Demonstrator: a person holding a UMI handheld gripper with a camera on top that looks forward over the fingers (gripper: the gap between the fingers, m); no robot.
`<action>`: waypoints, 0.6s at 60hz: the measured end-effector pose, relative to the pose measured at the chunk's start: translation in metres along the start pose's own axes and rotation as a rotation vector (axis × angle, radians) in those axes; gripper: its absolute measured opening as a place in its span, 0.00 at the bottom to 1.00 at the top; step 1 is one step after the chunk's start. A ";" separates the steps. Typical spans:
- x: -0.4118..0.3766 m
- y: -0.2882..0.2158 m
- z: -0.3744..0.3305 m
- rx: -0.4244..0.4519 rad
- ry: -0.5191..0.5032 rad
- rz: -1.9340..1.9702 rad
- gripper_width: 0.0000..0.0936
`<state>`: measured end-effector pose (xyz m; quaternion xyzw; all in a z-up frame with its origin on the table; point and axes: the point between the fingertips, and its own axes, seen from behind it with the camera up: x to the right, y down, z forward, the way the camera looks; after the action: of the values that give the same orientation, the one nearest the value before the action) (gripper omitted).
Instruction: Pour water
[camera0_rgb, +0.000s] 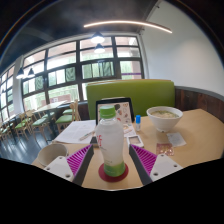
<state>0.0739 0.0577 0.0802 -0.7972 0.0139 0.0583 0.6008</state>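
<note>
On a light wooden table (195, 135) inside a cafe with tall windows, a clear plastic bottle (112, 145) with a green cap and green label stood upright between the two fingers of the gripper (113, 165). Its base sat on a round red coaster (115, 175). The purple pads (79, 157) lay close along both sides of the bottle, but whether they pressed on it could not be told. Beyond the bottle, a white bowl (164, 118) rested on the table to the right. A dark tablet-like stand (113, 108) stood upright behind the bottle. A green bench seat (140, 93) lined the far side.
</note>
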 end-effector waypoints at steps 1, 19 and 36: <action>0.000 0.000 -0.005 0.000 0.000 -0.002 0.86; -0.010 -0.009 -0.154 0.050 0.027 -0.101 0.88; -0.016 0.028 -0.237 0.087 -0.018 -0.074 0.88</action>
<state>0.0733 -0.1787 0.1196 -0.7696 -0.0185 0.0423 0.6369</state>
